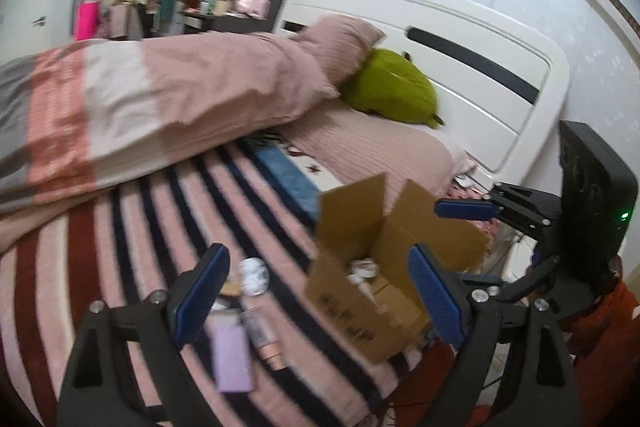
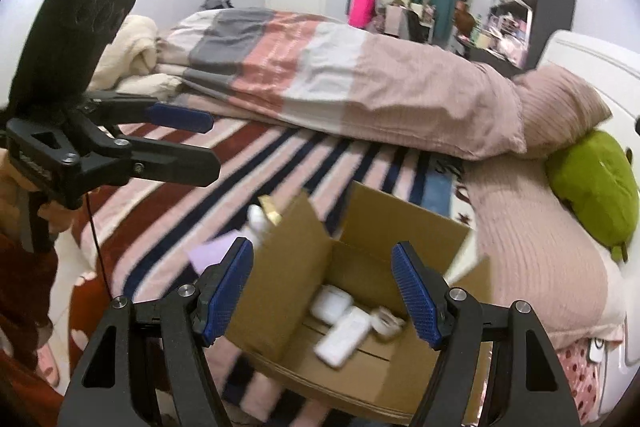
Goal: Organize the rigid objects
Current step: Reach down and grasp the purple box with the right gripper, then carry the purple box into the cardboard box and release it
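Observation:
An open cardboard box [image 2: 368, 223] sits on the striped blanket [image 2: 160, 195] near the bed's edge. Inside it lie two white cases [image 2: 344, 337] and a small white item [image 2: 386, 319]. My right gripper [image 2: 322, 295] hangs open over the box with nothing between its fingers. My left gripper [image 1: 320, 295] is open and empty too, left of the box [image 1: 400, 227]. Below it on the blanket lie a lilac box [image 1: 232, 359], a tube with a copper cap [image 1: 264, 335] and a round white container [image 1: 254, 275]. Each gripper shows in the other's view: left gripper [image 2: 212, 143], right gripper [image 1: 480, 243].
A folded pink and grey duvet [image 1: 140, 107] lies across the bed behind the blanket. A pink pillow [image 1: 340, 47] and a green plush [image 1: 392, 87] rest against the white headboard [image 1: 460, 75]. A person's red sleeve [image 2: 24, 287] is at the left. Shelves and a desk stand beyond.

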A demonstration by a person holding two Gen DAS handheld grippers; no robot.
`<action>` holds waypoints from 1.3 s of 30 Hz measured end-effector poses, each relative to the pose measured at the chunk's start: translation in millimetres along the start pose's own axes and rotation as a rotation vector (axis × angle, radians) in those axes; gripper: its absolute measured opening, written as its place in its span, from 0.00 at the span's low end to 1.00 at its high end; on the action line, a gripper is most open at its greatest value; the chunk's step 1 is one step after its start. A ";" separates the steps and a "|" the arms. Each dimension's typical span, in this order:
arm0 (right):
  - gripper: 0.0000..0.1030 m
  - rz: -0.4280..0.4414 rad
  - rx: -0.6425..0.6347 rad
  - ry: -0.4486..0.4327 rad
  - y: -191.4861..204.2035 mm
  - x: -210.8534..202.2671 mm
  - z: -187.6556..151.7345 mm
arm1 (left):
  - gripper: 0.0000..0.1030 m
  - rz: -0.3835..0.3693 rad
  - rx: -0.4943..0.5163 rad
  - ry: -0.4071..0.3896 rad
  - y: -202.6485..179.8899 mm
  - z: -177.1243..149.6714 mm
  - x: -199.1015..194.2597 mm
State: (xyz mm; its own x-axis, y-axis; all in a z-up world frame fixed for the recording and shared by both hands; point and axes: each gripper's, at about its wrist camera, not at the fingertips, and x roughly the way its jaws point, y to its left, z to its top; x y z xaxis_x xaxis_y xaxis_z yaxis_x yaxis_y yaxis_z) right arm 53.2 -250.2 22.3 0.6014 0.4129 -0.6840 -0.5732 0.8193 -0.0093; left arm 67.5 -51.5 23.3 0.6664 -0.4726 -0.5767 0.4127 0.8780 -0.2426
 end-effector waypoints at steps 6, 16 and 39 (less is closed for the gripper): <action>0.67 0.125 -0.031 -0.002 62.9 28.3 19.4 | 0.86 0.128 -0.060 -0.040 52.4 -39.2 -40.0; 0.67 0.233 0.157 0.178 113.3 133.9 -14.4 | 0.86 0.231 -0.149 -0.019 110.7 -104.5 -45.6; 0.32 0.121 0.279 0.228 110.0 219.9 -48.6 | 0.86 0.189 -0.204 0.030 138.6 -135.6 -24.3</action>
State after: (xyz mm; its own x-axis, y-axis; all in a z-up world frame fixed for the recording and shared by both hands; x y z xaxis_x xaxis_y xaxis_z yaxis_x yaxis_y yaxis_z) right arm 95.4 -88.5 -164.6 0.3810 0.4399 -0.8132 -0.4400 0.8598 0.2590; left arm 24.3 92.0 -102.1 0.7001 -0.2990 -0.6485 0.1472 0.9490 -0.2787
